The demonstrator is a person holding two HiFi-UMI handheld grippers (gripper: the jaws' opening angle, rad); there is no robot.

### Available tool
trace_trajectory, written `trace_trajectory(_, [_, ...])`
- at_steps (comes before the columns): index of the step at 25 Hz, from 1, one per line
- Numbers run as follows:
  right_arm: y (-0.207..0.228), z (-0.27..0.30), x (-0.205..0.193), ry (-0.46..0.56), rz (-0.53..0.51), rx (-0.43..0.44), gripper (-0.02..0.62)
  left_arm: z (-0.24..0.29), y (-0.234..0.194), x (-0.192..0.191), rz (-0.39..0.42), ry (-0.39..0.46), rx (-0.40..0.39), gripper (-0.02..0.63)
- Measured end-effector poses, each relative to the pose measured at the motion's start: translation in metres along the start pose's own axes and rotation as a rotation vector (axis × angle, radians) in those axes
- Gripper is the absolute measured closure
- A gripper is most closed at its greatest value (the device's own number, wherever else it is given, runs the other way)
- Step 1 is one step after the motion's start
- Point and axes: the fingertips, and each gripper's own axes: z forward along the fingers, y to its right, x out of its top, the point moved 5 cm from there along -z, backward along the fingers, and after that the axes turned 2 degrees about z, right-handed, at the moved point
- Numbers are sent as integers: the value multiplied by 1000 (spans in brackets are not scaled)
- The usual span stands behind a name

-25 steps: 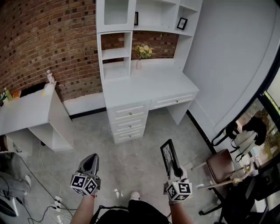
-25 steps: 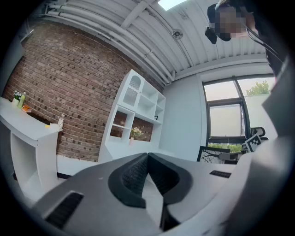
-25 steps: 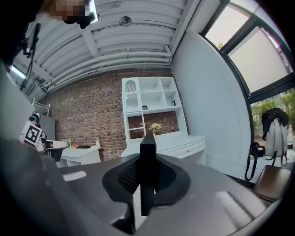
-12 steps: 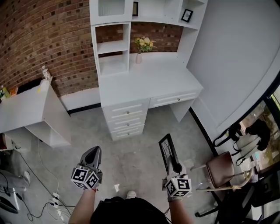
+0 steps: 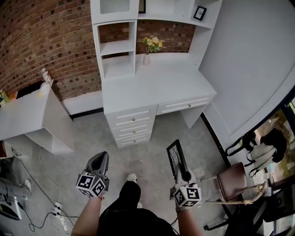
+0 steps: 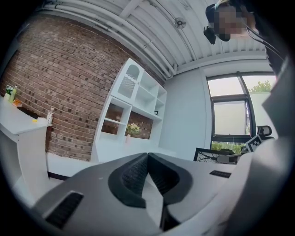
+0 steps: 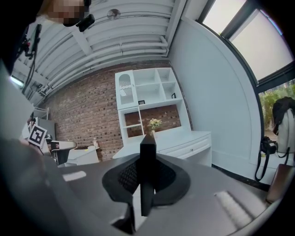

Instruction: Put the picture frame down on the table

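My right gripper is shut on a black picture frame, held upright and edge-on above the floor. In the right gripper view the frame stands as a thin black bar clamped between the two pads. My left gripper is shut with nothing in it; its pads meet at the tips in the left gripper view. The white desk stands ahead of both grippers, some way off across the floor.
A vase of flowers sits at the back of the desk, under white shelves with a small framed picture. A low white side table stands left, a brown chair right. Cables lie on the floor lower left.
Both grippers have travelled forward toward the white desk, which now sits nearer and larger in the head view. The frame stays clamped in the right gripper. The person's leg has stepped forward.
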Motion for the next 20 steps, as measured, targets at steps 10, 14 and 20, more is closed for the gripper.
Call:
trace_trajectory(10, [25,66,14,7,7,-21,572,80,-19,8,-5,-8,-31,606])
trace_trajectory(14, [33,100,21,5,12,-26,572,119,-27,13,-2,-9,-53,606])
trace_trajectory(20, [43,148,28,-5,10,-22,572,167,-43,18,-7,-19,-66,606])
